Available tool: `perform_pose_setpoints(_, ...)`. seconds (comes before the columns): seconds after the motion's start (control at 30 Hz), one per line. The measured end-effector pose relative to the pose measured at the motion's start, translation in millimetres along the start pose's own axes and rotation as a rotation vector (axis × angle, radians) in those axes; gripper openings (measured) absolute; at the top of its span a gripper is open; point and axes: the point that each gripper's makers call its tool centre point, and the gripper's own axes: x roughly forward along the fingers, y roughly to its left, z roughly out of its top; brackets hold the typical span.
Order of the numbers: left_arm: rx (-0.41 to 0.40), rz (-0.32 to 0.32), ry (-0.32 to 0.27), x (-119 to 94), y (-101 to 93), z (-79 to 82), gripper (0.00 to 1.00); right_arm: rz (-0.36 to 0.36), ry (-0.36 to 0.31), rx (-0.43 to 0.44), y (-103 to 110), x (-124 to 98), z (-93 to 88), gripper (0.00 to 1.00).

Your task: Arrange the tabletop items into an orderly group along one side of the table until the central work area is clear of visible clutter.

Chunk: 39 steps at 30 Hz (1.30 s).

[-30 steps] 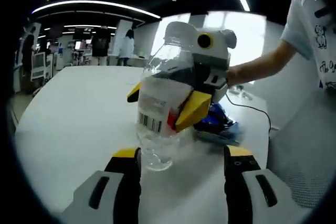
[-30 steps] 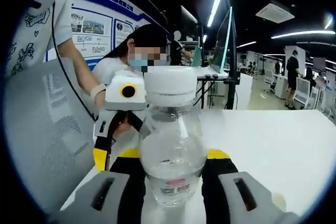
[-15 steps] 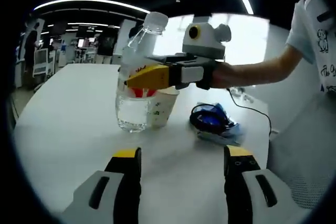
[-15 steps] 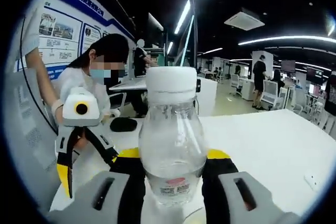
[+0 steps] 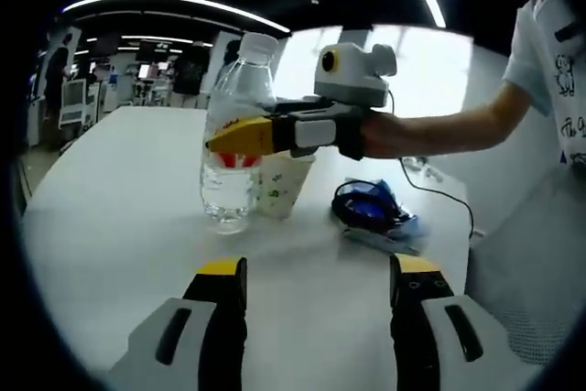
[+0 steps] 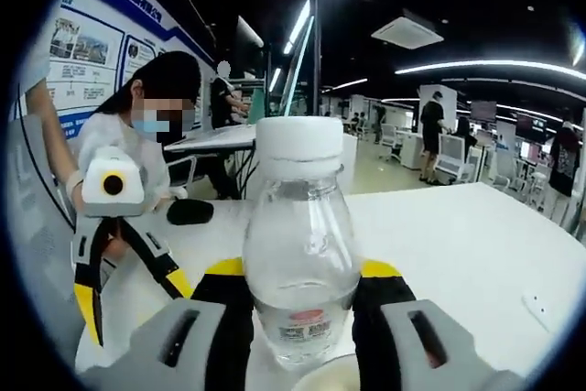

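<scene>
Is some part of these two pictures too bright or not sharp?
Left gripper view: the window behind the right gripper is washed out white, and the far room is dim. Right gripper view: the water bottle looks sharp, ceiling strip lights glare, and edges bend from the fisheye.

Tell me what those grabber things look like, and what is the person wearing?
Each gripper has black jaws with yellow tips on light grey bodies with dark slots. The right gripper has long yellow fingers on a black and white body, with a black cable trailing from it. The left gripper looks alike. The person's white short sleeve has black cartoon drawings.
</scene>
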Motion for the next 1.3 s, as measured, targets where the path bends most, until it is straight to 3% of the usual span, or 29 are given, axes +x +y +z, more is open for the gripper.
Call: perform_pose_setpoints(1.3, -0.03, -0.002, -0.004, 0.1, -2.7, -2.2, 0.59, -0.06, 0.005, 0.024, -15.3, 0.8, -12.5, 0.39)
